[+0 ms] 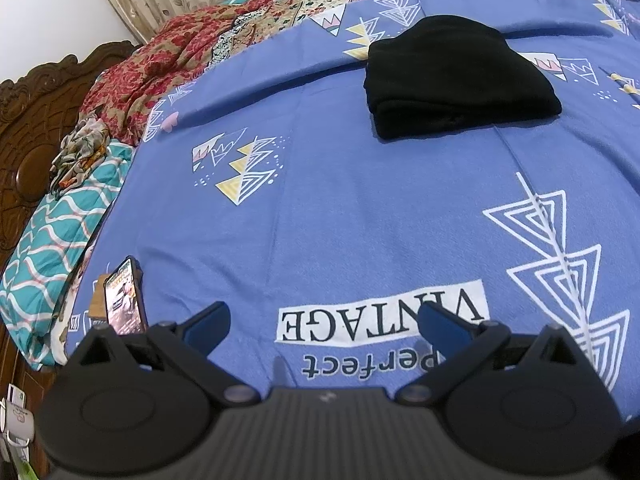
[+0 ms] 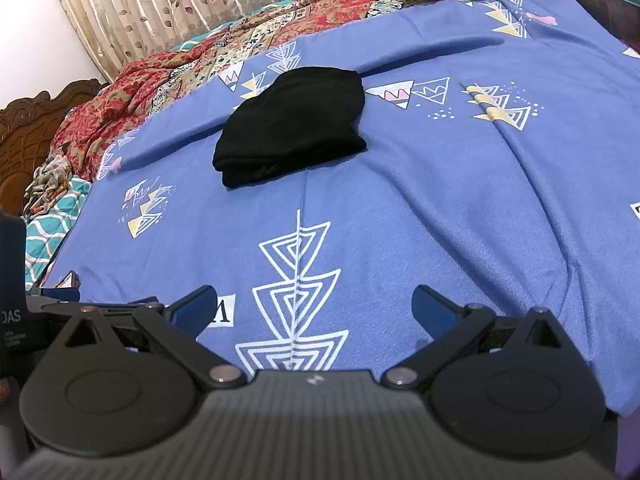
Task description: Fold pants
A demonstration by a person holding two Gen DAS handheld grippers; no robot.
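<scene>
Already folded, the black pants [image 1: 460, 80] lie at twelve o'clock, well beyond the wide, empty left gripper [image 1: 326, 322] and right gripper [image 2: 314, 308]; regrabbing could undo the layers.

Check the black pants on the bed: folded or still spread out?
Folded. The black pants lie as a compact bundle with stacked layers at the near edge on the blue bedsheet; both grippers are open and away from them.

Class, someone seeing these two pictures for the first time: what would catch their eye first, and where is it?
The folded black pants lie alone on the blue patterned bedsheet, far from both claws. The left claw and right claw hang open and empty in the foreground. A lit phone lies at the sheet's left edge.
</scene>
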